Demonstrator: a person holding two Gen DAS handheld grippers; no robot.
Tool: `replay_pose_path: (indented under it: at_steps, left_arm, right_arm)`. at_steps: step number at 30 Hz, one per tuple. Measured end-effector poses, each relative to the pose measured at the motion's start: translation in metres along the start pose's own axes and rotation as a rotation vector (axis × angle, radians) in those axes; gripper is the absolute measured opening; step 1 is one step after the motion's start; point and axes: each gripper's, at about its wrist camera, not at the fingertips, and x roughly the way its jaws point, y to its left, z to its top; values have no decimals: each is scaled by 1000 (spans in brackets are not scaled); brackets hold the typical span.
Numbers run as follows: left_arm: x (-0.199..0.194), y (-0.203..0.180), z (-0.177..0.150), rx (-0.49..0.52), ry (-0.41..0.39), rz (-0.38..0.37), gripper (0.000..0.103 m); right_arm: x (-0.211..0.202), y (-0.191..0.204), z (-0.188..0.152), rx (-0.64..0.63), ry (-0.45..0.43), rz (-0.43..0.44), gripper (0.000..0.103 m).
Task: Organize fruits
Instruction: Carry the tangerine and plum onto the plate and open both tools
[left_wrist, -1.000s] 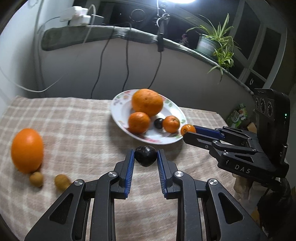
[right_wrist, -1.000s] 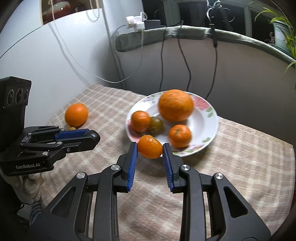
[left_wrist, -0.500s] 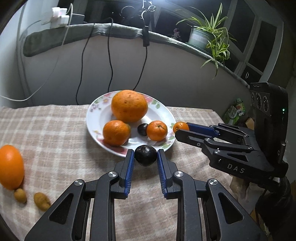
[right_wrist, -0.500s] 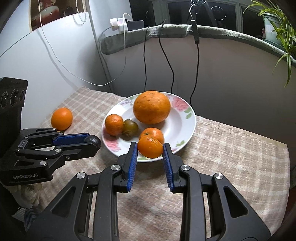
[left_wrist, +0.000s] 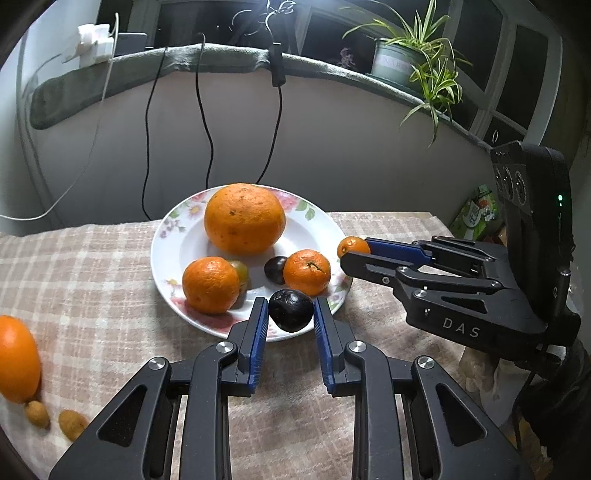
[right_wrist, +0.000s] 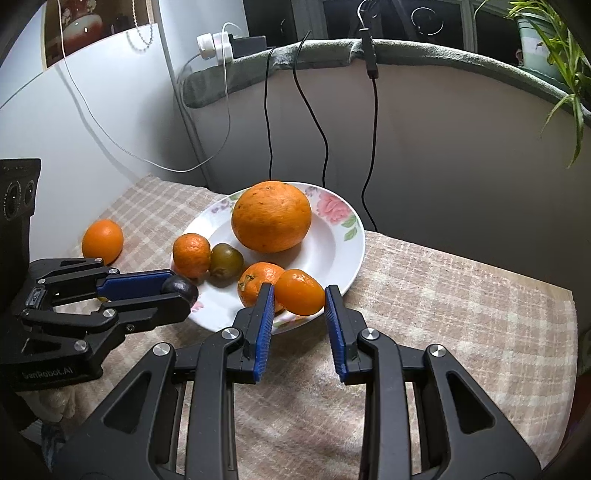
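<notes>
Fruits fill the floral plate (left_wrist: 168, 236) at frame centre: a big orange (left_wrist: 244, 218), two tangerines, a green fruit. Left gripper (left_wrist: 290, 320) jaws pinch a dark plum (left_wrist: 290, 309); right gripper (right_wrist: 300, 306) jaws hold a small tangerine (right_wrist: 300, 291) over the rim.

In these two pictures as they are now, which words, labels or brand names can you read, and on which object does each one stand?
"DAS": white letters on the body of the right gripper, seen from the left wrist.
"GenRobot.AI": faint and blurred, on the body of the left gripper, seen from the right wrist.
Plant pot: a pale print, too blurred to read.
Green packet: print too small to read.
</notes>
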Motion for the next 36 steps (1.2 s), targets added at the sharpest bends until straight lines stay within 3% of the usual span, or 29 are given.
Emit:
replay_pose_path:
  at_steps: [24, 27, 31, 36]
  left_arm:
    - [10, -2, 6, 17, 14, 21, 24]
    - [9, -1, 5, 14, 13, 24, 32]
    - [8, -3, 6, 22, 13, 21, 37]
    - [7, -4, 5, 24, 11, 19, 58]
  right_arm:
    - [12, -5, 5, -12, 21, -12, 29]
    - [11, -5, 5, -13, 22, -16, 30]
    - [8, -5, 6, -11, 10, -23, 54]
    - [4, -5, 7, -11, -4, -37, 67]
